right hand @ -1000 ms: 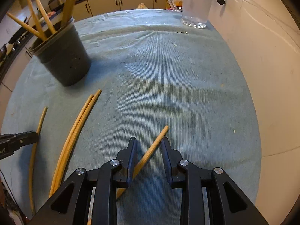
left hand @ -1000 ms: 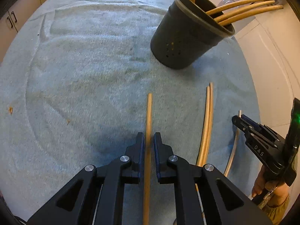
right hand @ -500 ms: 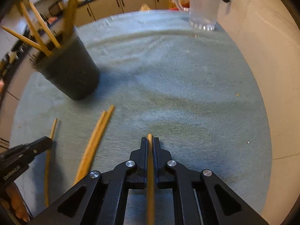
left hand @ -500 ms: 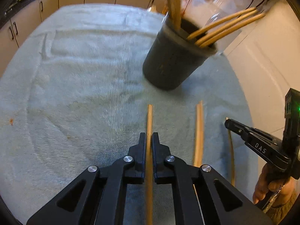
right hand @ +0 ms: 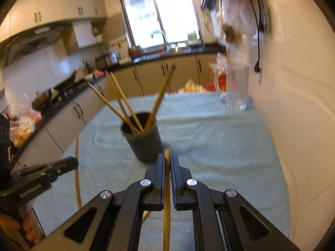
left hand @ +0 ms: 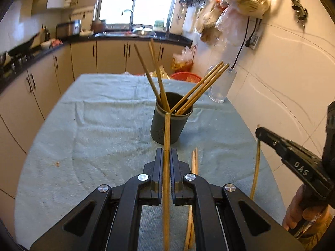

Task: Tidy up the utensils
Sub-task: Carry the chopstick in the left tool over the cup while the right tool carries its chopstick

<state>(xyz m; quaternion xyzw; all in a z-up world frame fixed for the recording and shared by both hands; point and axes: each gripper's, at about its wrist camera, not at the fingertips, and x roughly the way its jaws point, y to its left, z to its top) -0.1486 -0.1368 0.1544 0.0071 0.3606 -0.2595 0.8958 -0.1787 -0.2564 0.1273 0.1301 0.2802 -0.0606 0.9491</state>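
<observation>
A dark perforated holder stands mid-table with several wooden chopsticks leaning out of it. My left gripper is shut on one chopstick, raised off the cloth, its tip in front of the holder. My right gripper is shut on another chopstick, also lifted, just this side of the holder. A pair of chopsticks lies on the cloth to the right of the left gripper. In the left wrist view the right gripper shows at the right edge with its chopstick hanging below.
A teal towel covers the table. A clear glass jug stands at the far right corner by the tiled wall. Kitchen cabinets and a sink under a window lie beyond. A hand grips the right tool's handle.
The right jaws closed on their chopstick. Both grippers lifted their chopsticks off the cloth and tilted up, so the views now take in the kitchen beyond the table.
</observation>
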